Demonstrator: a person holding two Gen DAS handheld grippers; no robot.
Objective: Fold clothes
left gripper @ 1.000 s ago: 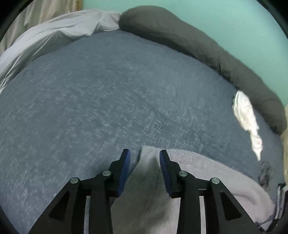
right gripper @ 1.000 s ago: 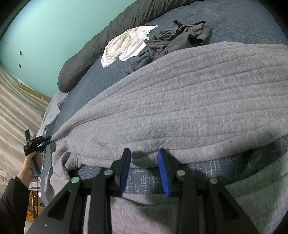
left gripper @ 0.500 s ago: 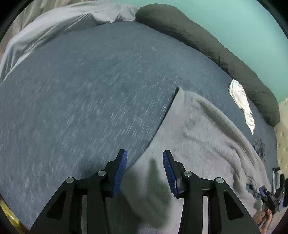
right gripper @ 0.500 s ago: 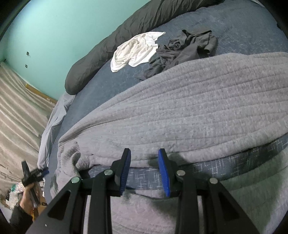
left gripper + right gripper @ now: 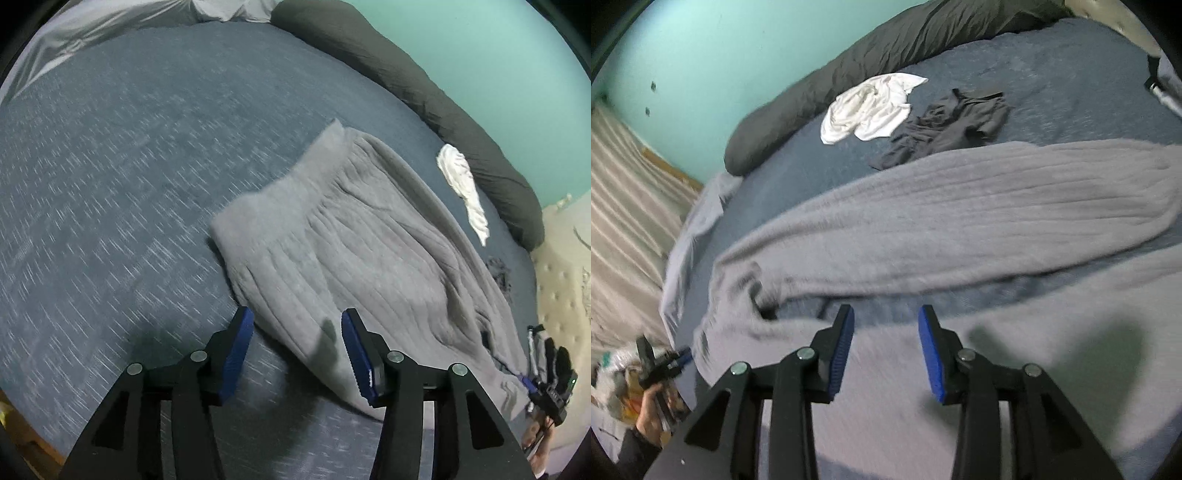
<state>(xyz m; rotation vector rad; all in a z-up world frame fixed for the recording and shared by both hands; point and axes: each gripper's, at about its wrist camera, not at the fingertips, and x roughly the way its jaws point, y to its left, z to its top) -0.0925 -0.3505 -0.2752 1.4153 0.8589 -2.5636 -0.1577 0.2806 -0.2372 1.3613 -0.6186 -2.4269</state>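
Observation:
A long grey ribbed garment (image 5: 354, 251) lies stretched over the blue bedspread (image 5: 118, 184). My left gripper (image 5: 297, 315) hovers above its near edge; the jaws are opening and the pads grip nothing. In the right wrist view the same grey garment (image 5: 960, 206) runs across the bed, folded over itself with a strip of bedspread showing. My right gripper (image 5: 886, 312) hangs above the lower layer, its jaws opening with nothing pressed between them. Each view shows the other gripper small: the right gripper (image 5: 550, 391) by the garment's far end, the left gripper (image 5: 661, 365) in a hand.
A crumpled white garment (image 5: 871, 107) and a dark grey garment (image 5: 953, 125) lie further back on the bed. A long dark bolster (image 5: 849, 66) runs along the teal wall. A pale sheet (image 5: 92, 33) bunches at one bed edge, a padded headboard (image 5: 561, 295) at another.
My left gripper let go of the grey garment's end and drew back, leaving it flat on the bed. My right gripper rose a little and its jaws widened.

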